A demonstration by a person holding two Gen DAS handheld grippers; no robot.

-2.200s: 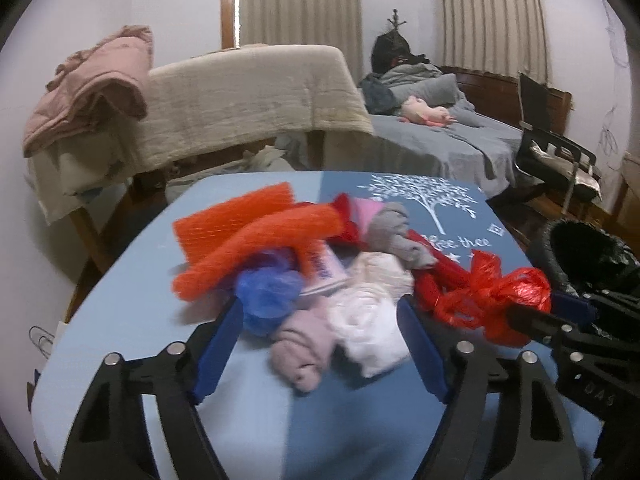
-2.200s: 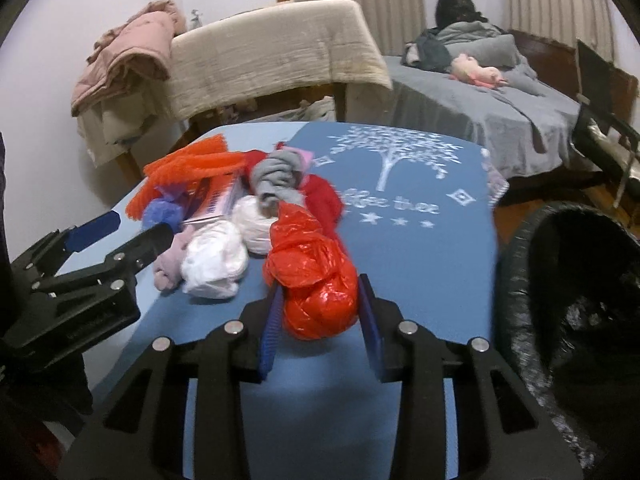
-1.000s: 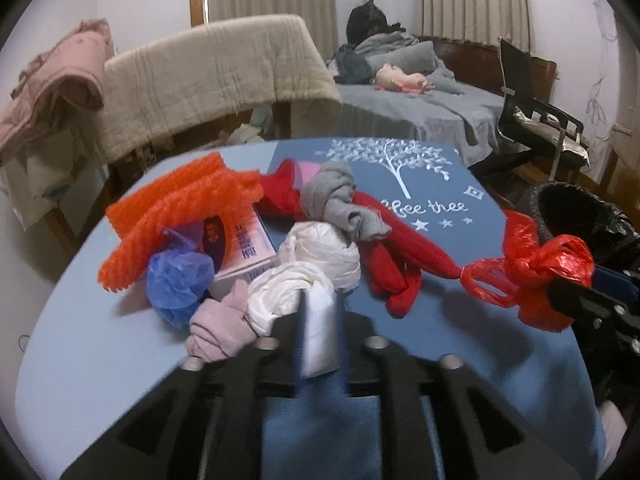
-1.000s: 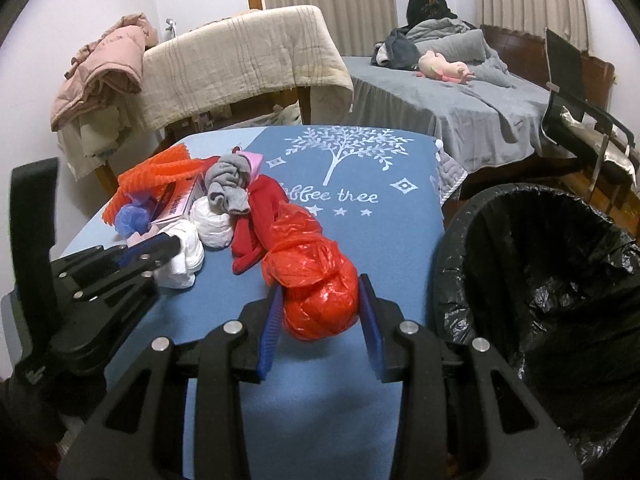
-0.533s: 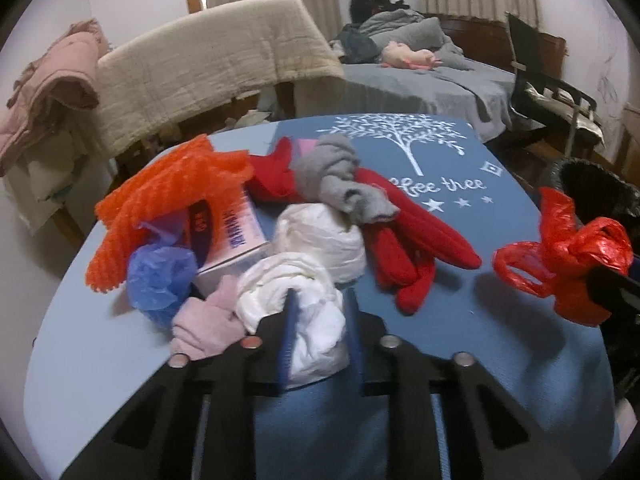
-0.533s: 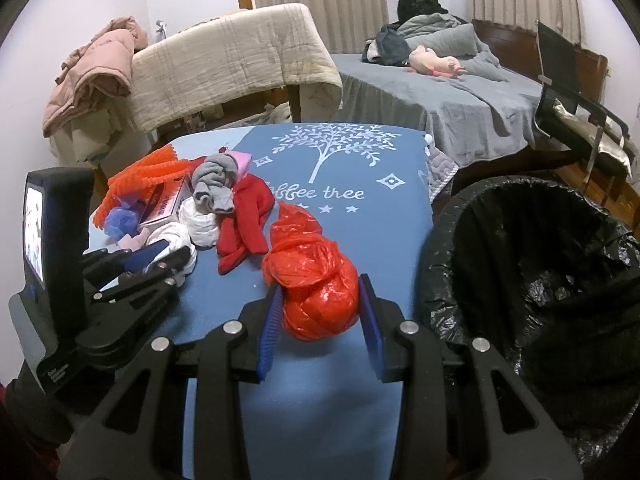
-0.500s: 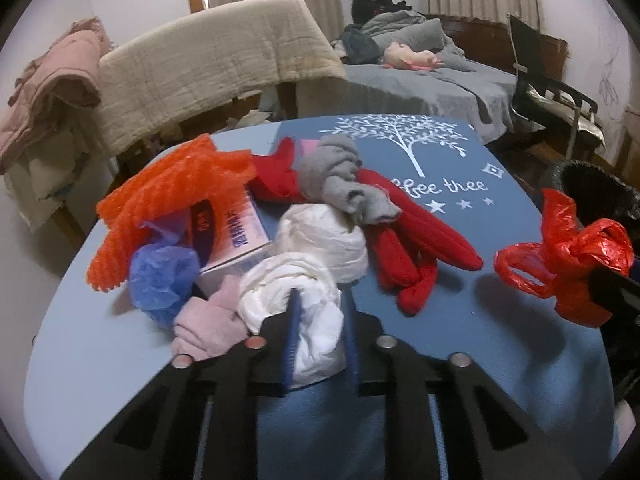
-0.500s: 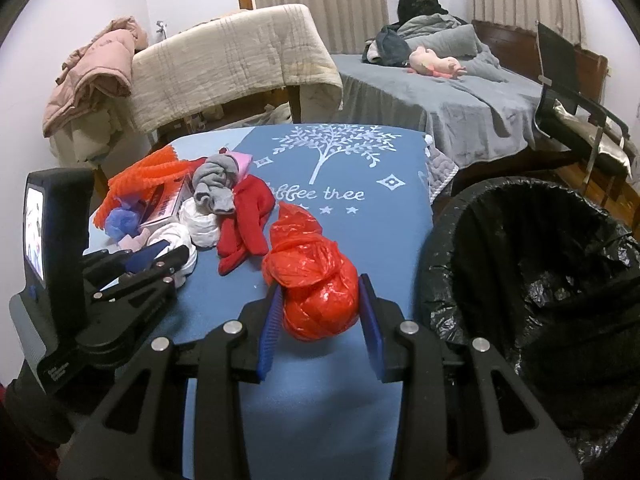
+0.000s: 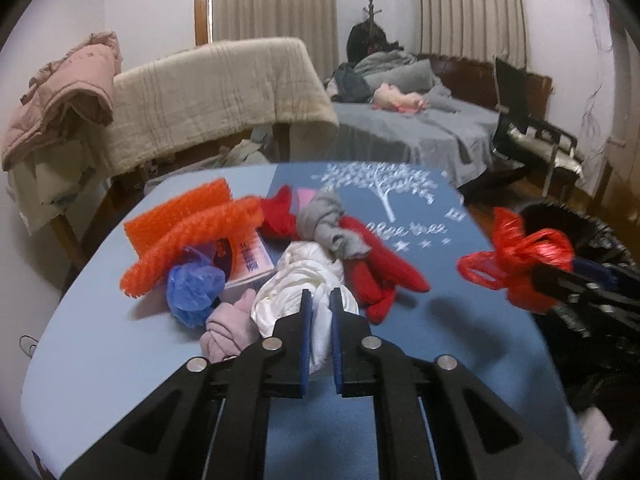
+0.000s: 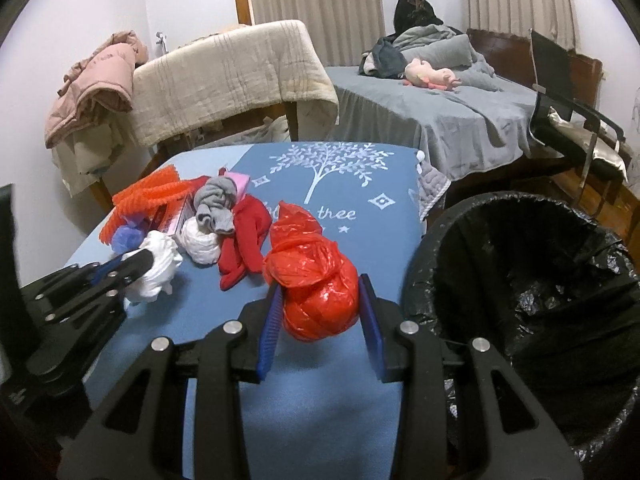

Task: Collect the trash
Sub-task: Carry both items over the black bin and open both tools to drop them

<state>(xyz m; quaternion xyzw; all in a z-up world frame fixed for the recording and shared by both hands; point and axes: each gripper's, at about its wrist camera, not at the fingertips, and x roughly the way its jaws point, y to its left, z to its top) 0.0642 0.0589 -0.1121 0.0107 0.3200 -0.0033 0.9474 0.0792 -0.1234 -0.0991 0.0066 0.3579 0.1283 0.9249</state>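
Observation:
My left gripper (image 9: 319,304) is shut on a white crumpled plastic bag (image 9: 288,300) at the near edge of the trash pile; it also shows in the right wrist view (image 10: 158,264). My right gripper (image 10: 320,312) is shut on a red plastic bag (image 10: 316,280) held above the blue table (image 10: 320,408), just left of the black-lined trash bin (image 10: 532,300). In the left wrist view the red bag (image 9: 520,256) hangs at the right. The pile holds an orange foam net (image 9: 188,228), a blue bag (image 9: 192,292), a box (image 9: 248,260), a pink wad (image 9: 232,328), a grey sock (image 9: 328,224) and red gloves (image 9: 380,272).
A second white wad (image 10: 200,244) lies by the red gloves (image 10: 244,240). Behind the table a beige blanket (image 10: 228,76) hangs over a frame and a pink jacket (image 10: 100,76) hangs to its left. A bed (image 10: 440,100) and a chair (image 10: 576,120) stand at the back right.
My left gripper closed on the white bag and has lifted it slightly. My right gripper carried the red bag to the right, toward the bin.

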